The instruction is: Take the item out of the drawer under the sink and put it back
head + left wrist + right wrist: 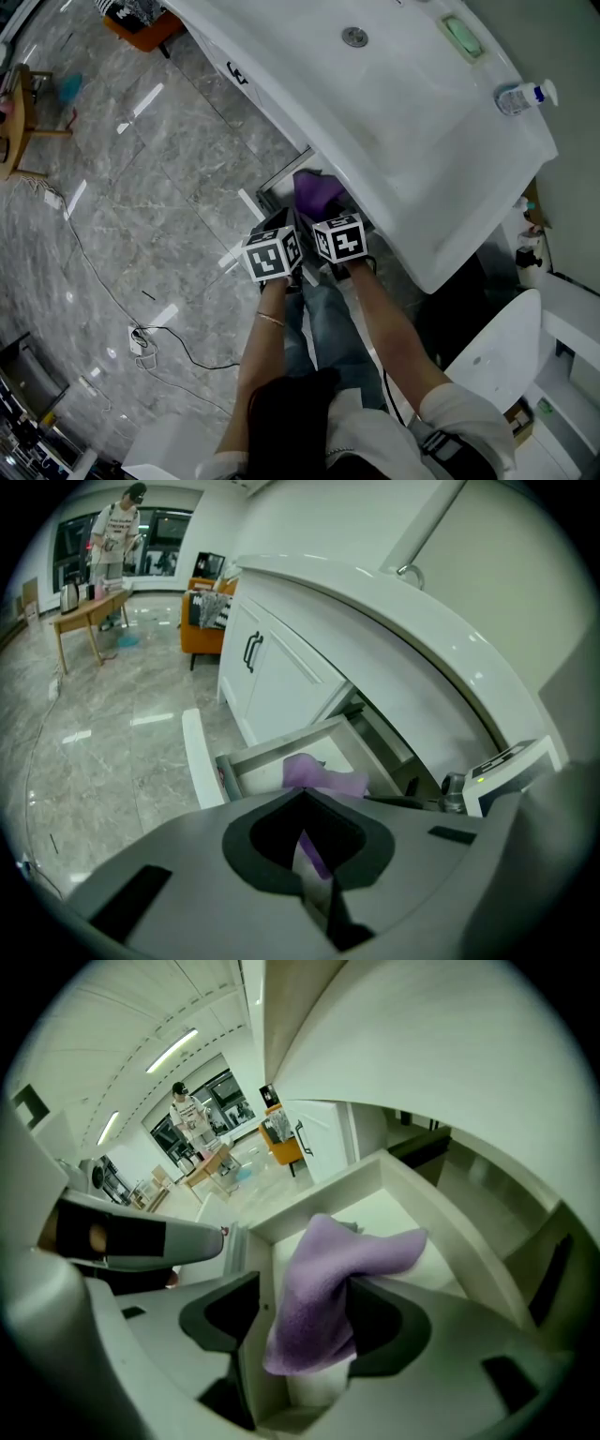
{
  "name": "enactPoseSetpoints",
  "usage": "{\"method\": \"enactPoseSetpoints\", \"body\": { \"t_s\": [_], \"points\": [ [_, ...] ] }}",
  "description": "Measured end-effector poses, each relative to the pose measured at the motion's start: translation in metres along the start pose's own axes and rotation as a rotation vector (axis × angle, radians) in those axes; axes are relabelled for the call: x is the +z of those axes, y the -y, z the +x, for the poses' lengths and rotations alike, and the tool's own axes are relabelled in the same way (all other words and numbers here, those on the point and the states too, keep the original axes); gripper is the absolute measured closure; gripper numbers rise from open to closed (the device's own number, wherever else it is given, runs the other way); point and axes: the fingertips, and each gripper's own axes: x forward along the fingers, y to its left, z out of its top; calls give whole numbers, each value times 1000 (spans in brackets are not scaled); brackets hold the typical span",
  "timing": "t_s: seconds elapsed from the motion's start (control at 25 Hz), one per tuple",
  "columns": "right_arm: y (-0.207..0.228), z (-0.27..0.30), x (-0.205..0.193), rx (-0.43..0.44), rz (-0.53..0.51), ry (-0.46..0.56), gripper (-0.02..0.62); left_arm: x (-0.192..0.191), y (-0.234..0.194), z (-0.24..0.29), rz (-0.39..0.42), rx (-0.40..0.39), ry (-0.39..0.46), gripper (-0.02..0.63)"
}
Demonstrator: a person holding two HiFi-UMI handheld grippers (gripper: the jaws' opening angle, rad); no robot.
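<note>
Right claw (309, 1285) is standing wide, not pinching. The purple cloth (330, 1258) is just draping over one jaw, hanging above the open drawer (319, 1194) under the sink (403, 112). Left claw (302, 794) is sitting with its tips together, nothing visibly gripped. Risk: soft fleecy fabric clinging to the jaw edge, so pulling away could be dragging it back out, or spilling it over the drawer wall onto the glossy stone floor (141, 187). Drawer is looking smooth, white, boxy; cloth limp
</note>
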Motion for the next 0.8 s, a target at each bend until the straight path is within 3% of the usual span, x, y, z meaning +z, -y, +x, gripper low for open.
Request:
{"method": "enactPoseSetpoints", "body": {
  "t_s": [0.24,0.8],
  "points": [
    [6,-28,4,-72,-22,49,308,2,5,-12,10,-3,7,601],
    [-47,-99,44,-23,-20,164,308,35,24,-73,62,-15,95,601]
  ]
}}
